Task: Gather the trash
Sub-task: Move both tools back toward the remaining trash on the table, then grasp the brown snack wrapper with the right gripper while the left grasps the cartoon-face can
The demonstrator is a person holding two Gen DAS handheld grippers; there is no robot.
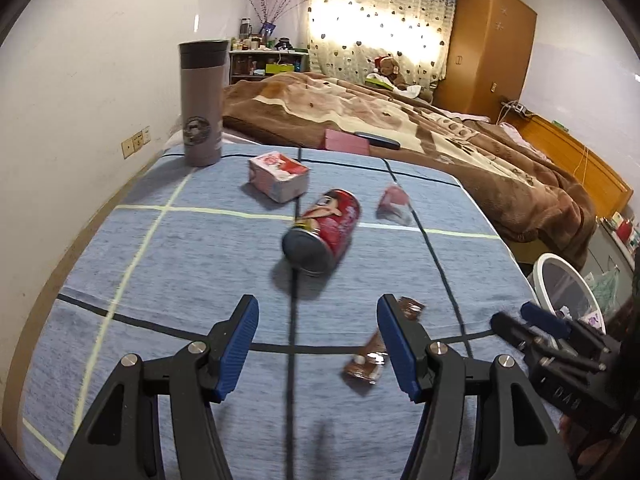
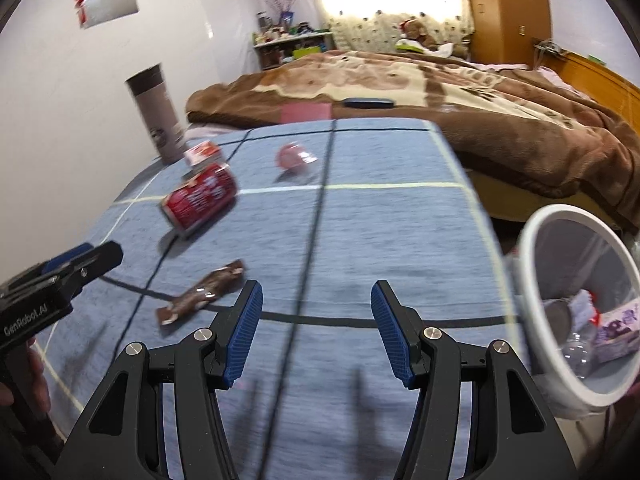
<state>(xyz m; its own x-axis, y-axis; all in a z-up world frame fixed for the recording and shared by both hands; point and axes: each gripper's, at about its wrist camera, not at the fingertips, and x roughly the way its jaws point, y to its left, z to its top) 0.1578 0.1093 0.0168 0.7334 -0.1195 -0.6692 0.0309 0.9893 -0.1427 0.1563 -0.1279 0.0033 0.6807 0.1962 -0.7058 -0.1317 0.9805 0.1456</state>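
A red drink can [image 1: 323, 231] [image 2: 200, 199] lies on its side in the middle of the blue cloth table [image 1: 180, 264] [image 2: 360, 216]. A brown wrapper [image 1: 372, 356] [image 2: 202, 292] lies flat near the front, partly behind my left gripper's right finger. Farther back are a crumpled pink wrapper [image 1: 394, 204] [image 2: 295, 157] and a small pink carton [image 1: 280, 176] [image 2: 204, 152]. My left gripper [image 1: 316, 344] [image 2: 80, 260] is open and empty over the cloth, short of the can. My right gripper [image 2: 316, 328] [image 1: 532, 316] is open and empty too, left of the white bin [image 2: 532, 240] [image 1: 540, 272].
A tall grey tumbler [image 1: 202, 104] [image 2: 158, 116] stands at the table's far left corner by the wall. The bin off the table's right edge holds some trash. A bed with a brown blanket [image 1: 420, 120] [image 2: 440, 92] lies beyond the table.
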